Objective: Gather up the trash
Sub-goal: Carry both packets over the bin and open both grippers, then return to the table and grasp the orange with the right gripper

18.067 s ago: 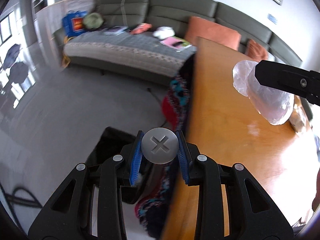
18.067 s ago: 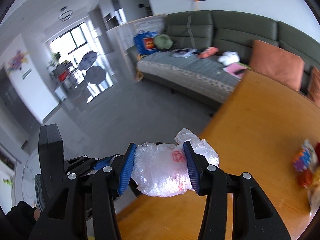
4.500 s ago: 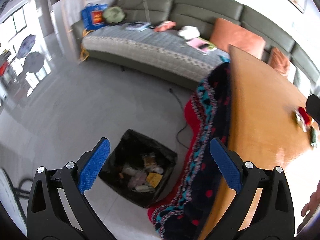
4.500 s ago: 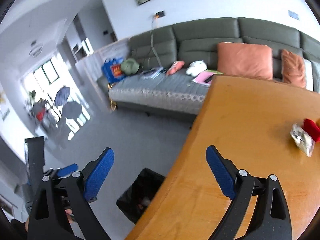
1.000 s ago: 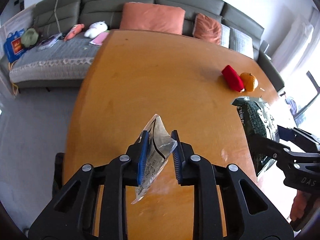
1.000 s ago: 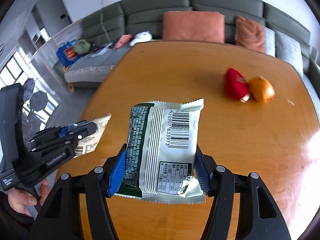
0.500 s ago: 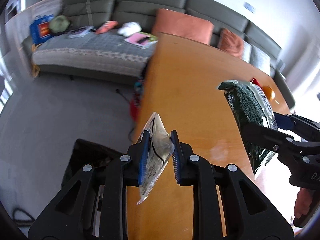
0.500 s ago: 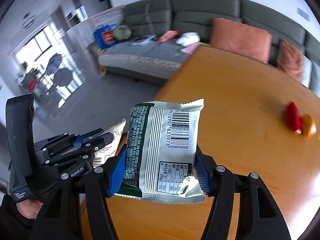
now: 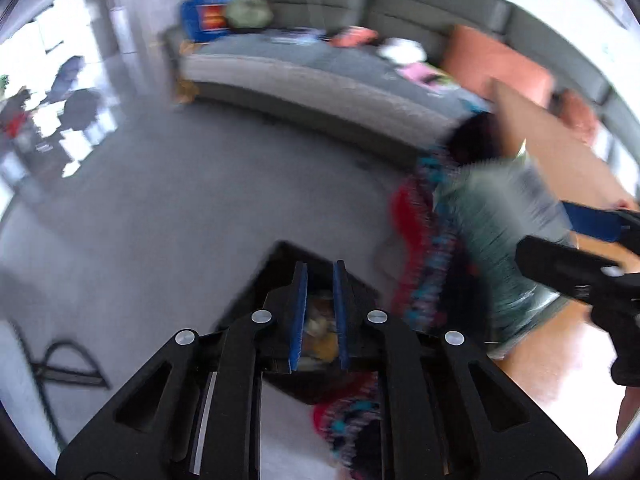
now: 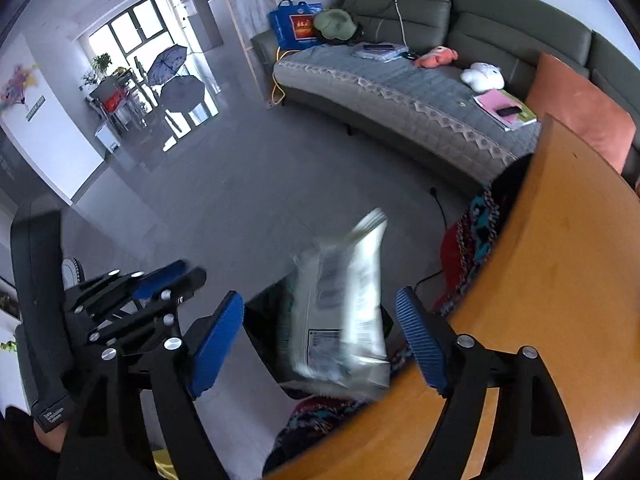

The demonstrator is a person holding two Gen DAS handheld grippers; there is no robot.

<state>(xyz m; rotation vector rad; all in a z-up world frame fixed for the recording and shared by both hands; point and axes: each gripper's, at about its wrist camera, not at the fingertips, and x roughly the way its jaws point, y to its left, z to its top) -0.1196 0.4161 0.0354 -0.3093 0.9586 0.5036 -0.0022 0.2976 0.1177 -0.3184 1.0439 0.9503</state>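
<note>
A black trash bin (image 9: 280, 268) stands on the grey floor beside the wooden table; it also shows in the right wrist view (image 10: 260, 320). My left gripper (image 9: 319, 316) hangs over the bin, jaws nearly together with a narrow gap and nothing between them. My right gripper (image 10: 320, 340) is open. A green-and-white snack packet (image 10: 344, 312) is loose and blurred between its fingers, above the bin. The packet also shows in the left wrist view (image 9: 496, 216).
The wooden table (image 10: 560, 260) fills the right side. A patterned red and teal cloth (image 10: 472, 236) hangs at its edge by the bin. A grey sofa (image 10: 400, 80) with cushions and clutter stands behind. A black cable (image 9: 60, 364) lies on the floor.
Both grippers swung from over the table to over the bin. The clear wrapper is gone from my left gripper. My right gripper has opened and the snack packet has come free.
</note>
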